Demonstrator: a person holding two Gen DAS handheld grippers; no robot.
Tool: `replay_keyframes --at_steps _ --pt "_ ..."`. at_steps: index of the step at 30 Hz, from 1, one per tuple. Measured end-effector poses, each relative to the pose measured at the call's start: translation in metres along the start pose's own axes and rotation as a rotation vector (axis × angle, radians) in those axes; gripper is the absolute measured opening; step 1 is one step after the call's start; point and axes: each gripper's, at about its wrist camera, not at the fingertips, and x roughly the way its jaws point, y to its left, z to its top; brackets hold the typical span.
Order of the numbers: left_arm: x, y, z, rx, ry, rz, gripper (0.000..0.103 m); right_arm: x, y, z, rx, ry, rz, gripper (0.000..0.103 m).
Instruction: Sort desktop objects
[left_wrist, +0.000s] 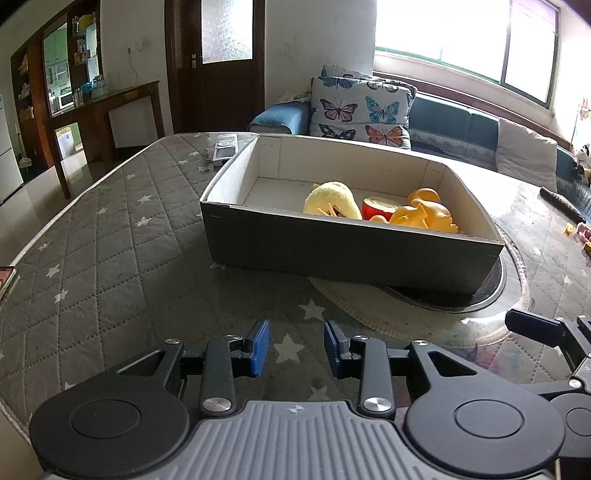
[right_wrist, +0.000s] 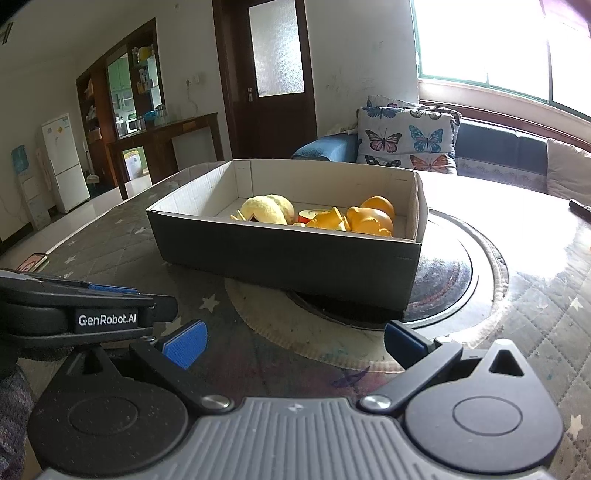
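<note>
A dark cardboard box (left_wrist: 343, 247) with a white inside stands on the grey starred table cover; it also shows in the right wrist view (right_wrist: 280, 254). In it lie a yellow plush toy (left_wrist: 334, 201), a red apple half (left_wrist: 380, 208) and orange plastic toys (left_wrist: 424, 214). The same plush (right_wrist: 266, 210) and orange toys (right_wrist: 369, 218) show in the right wrist view. My left gripper (left_wrist: 295, 349) is open and empty, low over the cover in front of the box. My right gripper (right_wrist: 293, 341) is wide open and empty, beside the left one.
A remote control (left_wrist: 224, 146) lies behind the box at the left. A phone (right_wrist: 33, 261) lies at the table's left edge. A round black hotplate (right_wrist: 450, 280) sits under the box. Small toys (left_wrist: 581, 236) and a dark stick (left_wrist: 561, 203) lie far right. A sofa stands behind.
</note>
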Motion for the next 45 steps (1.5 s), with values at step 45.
replay_keyframes --at_steps 45 --pt "0.036 -0.010 0.033 0.089 0.014 0.059 0.035 0.039 -0.018 0.022 0.027 0.047 -0.017 0.103"
